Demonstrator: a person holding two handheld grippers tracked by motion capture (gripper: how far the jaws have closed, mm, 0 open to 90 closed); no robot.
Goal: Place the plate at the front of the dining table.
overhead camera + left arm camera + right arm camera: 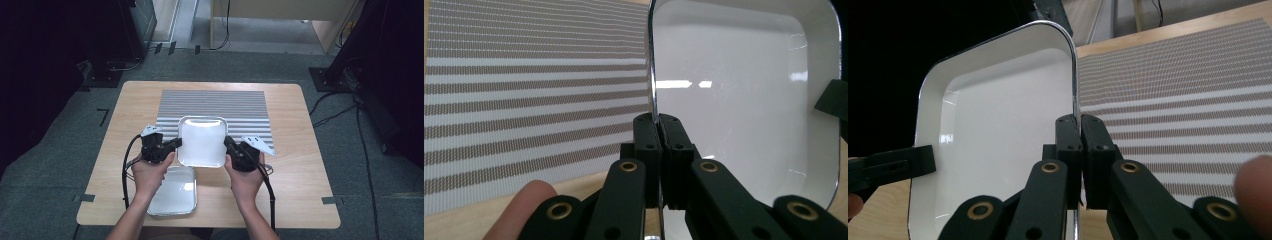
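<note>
Looks like a lab or recording room set up for tests, not a home. Dark, with grey carpet (60,165) underfoot and black cables (345,107) trailing across it at the right of the frame. Black equipment stands (117,40) at upper left and upper right. Tape marks (102,116) stuck to the carpet at left. Plain light wooden table (300,150) at centre, and pale wooden furniture (280,15) along the top edge.

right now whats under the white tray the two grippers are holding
Under the white tray lies the striped mat and, at its near edge, bare wooden table. Left gripper and right gripper clamp its rims. The spot directly beneath is covered.
</note>
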